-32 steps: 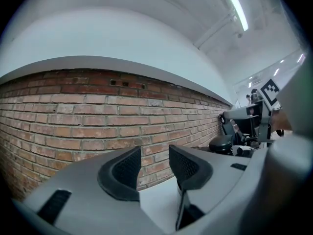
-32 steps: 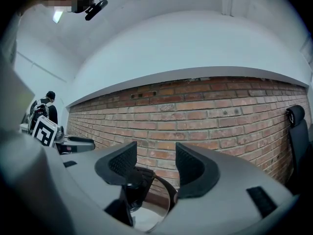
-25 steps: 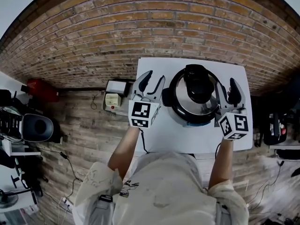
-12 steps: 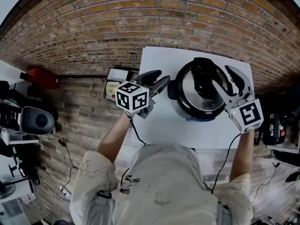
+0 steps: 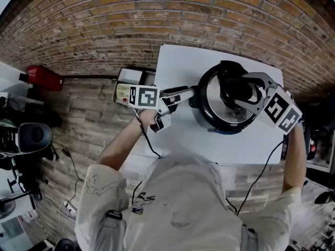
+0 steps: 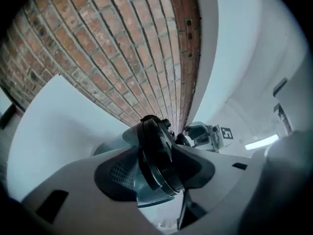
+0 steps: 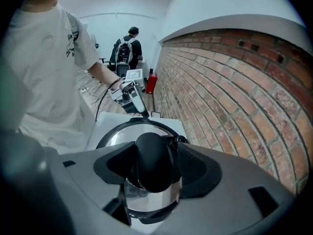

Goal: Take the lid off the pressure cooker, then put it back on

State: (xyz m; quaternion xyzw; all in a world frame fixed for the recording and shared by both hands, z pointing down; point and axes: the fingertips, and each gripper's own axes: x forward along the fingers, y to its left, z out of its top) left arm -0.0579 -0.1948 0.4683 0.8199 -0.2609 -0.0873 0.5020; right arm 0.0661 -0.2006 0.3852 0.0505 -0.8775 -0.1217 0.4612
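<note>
The steel pressure cooker stands on the white table with its lid on; the black lid handle runs across the top. My left gripper lies level at the cooker's left side. Its jaws have just been opening, and the cooker's black rim shows between them, rolled sideways. My right gripper tilts down over the lid. It has just been opening too, and the lid handle sits between its pads. Both grippers are open.
The table stands on a brick floor. Left of it on the floor are a small white box and a red object, with a black machine further left. A person with a backpack stands far off.
Both grippers have rolled and closed in on the cooker. The left one came down to the cooker's left side. The right one swung inward over the lid handle.
</note>
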